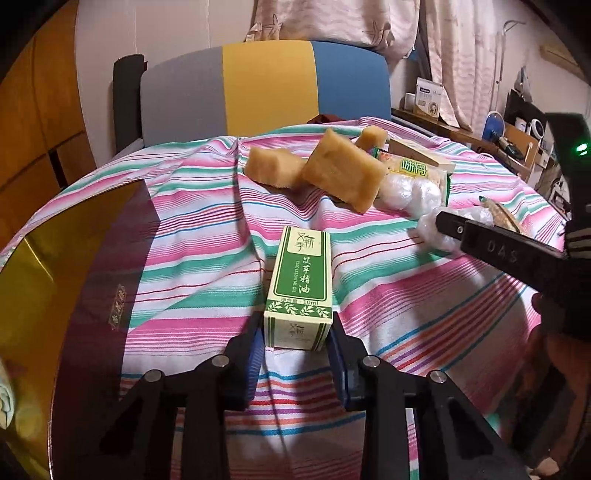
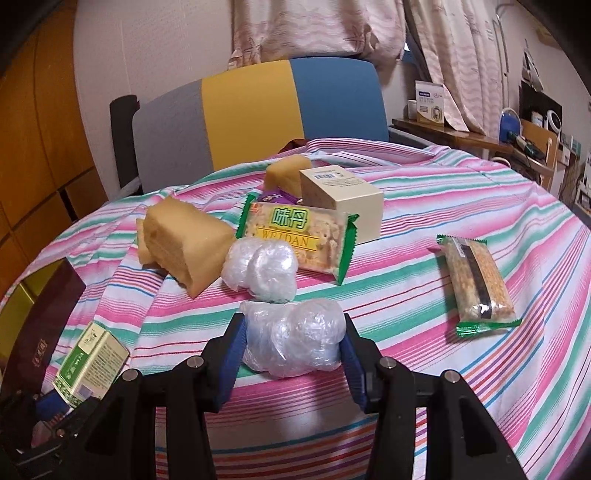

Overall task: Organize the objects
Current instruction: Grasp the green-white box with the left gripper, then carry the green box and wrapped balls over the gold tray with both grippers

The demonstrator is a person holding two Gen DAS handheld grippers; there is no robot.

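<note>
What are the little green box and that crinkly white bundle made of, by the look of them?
The green box looks like printed cardboard with a slight sheen: sharp folded edges, flat printed panels. The white bundle seems to be thin translucent plastic film, crumpled and glossy, with wrinkles catching the light. What it wraps cannot be told.

A lived-in home room: striped tablecloth [image 2: 424, 206] beneath the tongs, tricolour chair [image 2: 255, 114] beyond, curtains [image 2: 314, 26] behind, cluttered shelf [image 2: 517, 136] far right.

Behind my table stands a chair [image 1: 266, 85] with grey, yellow and blue stripes. Pale curtains [image 2: 317, 26] hang on the wall. At the far right I see a cluttered wooden shelf [image 2: 480, 136].
</note>
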